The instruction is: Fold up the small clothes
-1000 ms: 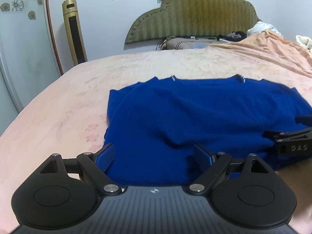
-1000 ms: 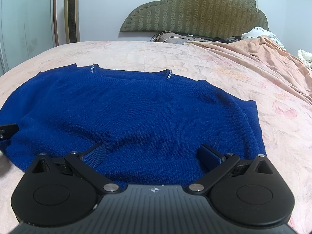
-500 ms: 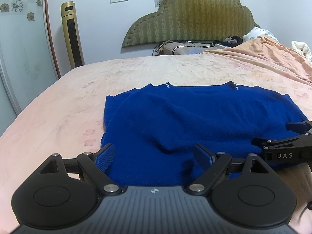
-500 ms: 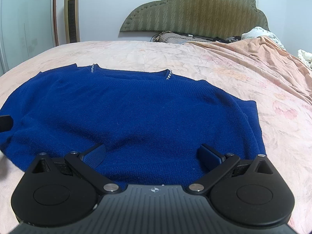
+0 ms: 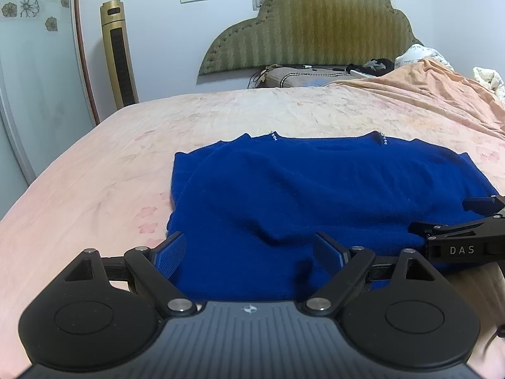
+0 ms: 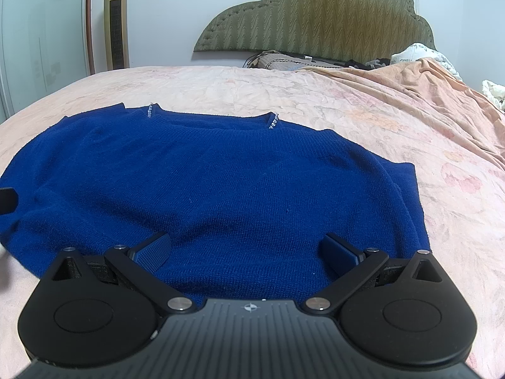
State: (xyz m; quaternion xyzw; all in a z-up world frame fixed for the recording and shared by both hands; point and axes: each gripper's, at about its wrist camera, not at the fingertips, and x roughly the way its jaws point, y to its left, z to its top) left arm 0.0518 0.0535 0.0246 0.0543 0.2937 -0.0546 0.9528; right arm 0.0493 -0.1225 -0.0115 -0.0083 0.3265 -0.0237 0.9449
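Observation:
A dark blue knitted sweater lies flat on the bed, neckline away from me; it also shows in the right wrist view. My left gripper is open, its fingers over the sweater's near left hem. My right gripper is open, over the near right hem; its side shows at the right of the left wrist view. Neither holds cloth. A tip of the left gripper shows at the left edge of the right wrist view.
The bed has a peach floral sheet and an olive padded headboard. A rumpled orange blanket lies on the right. A gold tower fan stands by the wall at left. Pillows and clutter sit by the headboard.
My left gripper has pulled back and risen, so more of the bed and sweater shows. The right gripper has stayed nearly still. Both remain open.

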